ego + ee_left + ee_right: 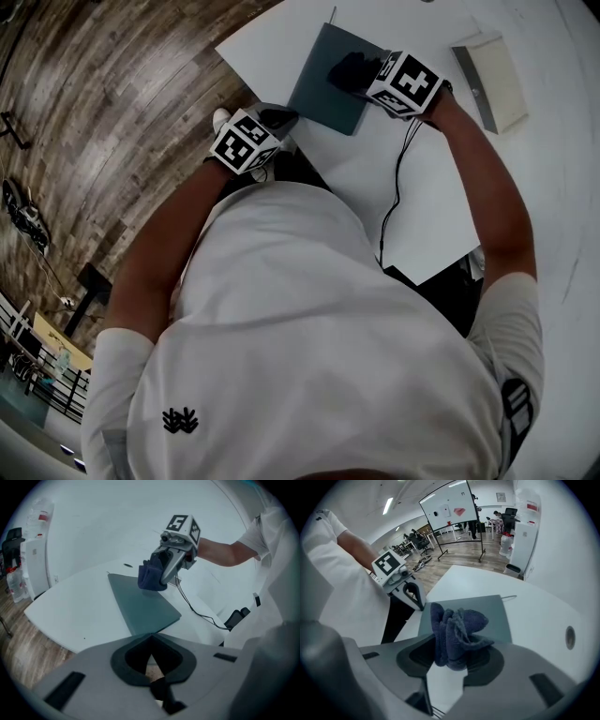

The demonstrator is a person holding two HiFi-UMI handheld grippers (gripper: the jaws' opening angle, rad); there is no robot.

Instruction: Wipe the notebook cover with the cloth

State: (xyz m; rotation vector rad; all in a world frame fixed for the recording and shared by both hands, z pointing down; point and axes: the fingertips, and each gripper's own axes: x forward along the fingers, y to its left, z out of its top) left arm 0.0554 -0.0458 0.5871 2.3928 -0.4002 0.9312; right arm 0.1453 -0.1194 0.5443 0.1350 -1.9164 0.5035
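Dark teal, the notebook (pixel 328 89) lies flat on the white table (pixel 422 197) in the head view. The right gripper (pixel 359 75) holds a dark blue cloth (pixel 347 67) against its cover. The left gripper (pixel 279 118) sits at the notebook's near corner; whether they touch is unclear.

From the left gripper view, its jaws meet at the tips with nothing between them, and they cover the notebook's near corner.

From the right gripper view, the jaws are clamped on the bunched cloth, which hides their tips. The notebook lies just beyond, its near edge behind the cloth.
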